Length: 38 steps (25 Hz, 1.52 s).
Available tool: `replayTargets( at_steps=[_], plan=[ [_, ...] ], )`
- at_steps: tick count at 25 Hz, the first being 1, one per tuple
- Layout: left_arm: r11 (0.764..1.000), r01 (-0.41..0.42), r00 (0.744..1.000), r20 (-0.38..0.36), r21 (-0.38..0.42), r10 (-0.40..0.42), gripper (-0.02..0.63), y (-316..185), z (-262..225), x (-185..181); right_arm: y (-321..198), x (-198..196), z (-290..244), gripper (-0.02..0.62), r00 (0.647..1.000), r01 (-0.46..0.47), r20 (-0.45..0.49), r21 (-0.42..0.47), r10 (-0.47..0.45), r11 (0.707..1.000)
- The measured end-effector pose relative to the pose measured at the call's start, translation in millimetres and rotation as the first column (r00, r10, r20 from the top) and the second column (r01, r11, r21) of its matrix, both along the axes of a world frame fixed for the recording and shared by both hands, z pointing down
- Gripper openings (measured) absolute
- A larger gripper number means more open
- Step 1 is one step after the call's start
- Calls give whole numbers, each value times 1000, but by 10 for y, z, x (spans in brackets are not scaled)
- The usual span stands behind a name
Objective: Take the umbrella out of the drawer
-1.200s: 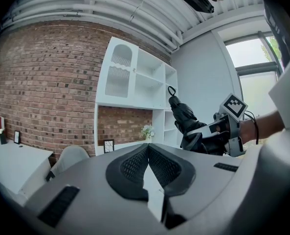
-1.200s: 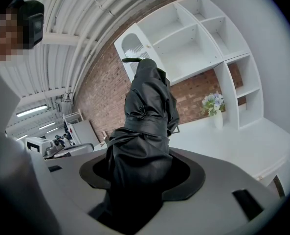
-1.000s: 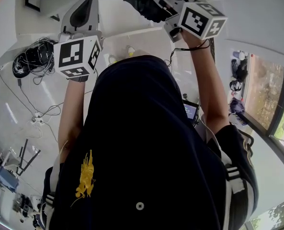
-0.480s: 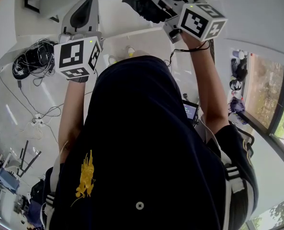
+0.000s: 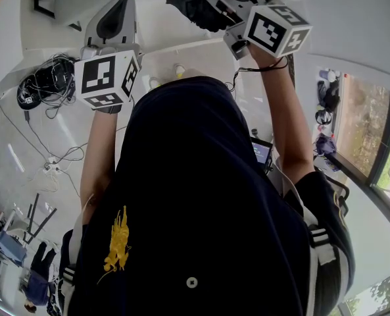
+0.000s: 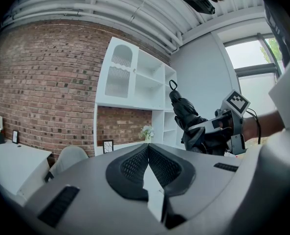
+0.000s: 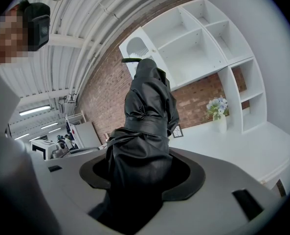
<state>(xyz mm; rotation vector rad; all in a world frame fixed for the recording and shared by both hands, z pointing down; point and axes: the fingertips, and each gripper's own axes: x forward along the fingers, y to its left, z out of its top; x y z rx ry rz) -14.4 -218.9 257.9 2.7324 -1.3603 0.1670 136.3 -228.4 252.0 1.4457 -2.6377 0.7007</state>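
Observation:
The umbrella (image 7: 147,121) is black, folded and strapped, and it stands upright between the jaws of my right gripper (image 7: 142,173), which is shut on its lower part. In the head view the umbrella (image 5: 196,6) sticks out ahead of the right gripper (image 5: 222,5) at the top middle, held up in the air. The left gripper view shows the same umbrella (image 6: 183,110) to its right. My left gripper (image 6: 148,150) is raised beside it on the left, its black pads pressed together with nothing between them. No drawer shows in any view.
A white shelf unit (image 6: 135,82) stands against a brick wall (image 6: 47,82) ahead, with a small vase of flowers (image 7: 217,112) on its white counter (image 7: 242,146). Cables (image 5: 43,78) lie on the floor at the left. The person's dark shirt (image 5: 195,209) fills the head view's middle.

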Motion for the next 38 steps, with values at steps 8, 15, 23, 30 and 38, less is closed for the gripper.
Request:
replayTargets(
  at_steps=[8, 15, 23, 30, 38],
  plan=[
    [1000, 2, 1000, 1, 0, -2, 18, 7, 0, 6, 3, -13, -15, 272, 1000, 11, 0, 7, -11, 1000],
    [1000, 4, 1000, -2, -1, -4, 18, 12, -3, 4, 11, -15, -16, 272, 1000, 15, -1, 5, -15, 1000],
    [1000, 4, 1000, -2, -2, -4, 18, 7, -3, 1, 11, -21, -19, 272, 1000, 17, -1, 4, -17, 1000],
    [1000, 1, 1000, -2, -2, -1, 18, 15, 3, 14, 18, -24, -21, 272, 1000, 19, -2, 6, -19, 1000],
    [1000, 3, 1000, -1, -4, -3, 18, 33, 11, 4, 36, -41, -33, 272, 1000, 24, 0, 7, -24, 1000]
  ],
)
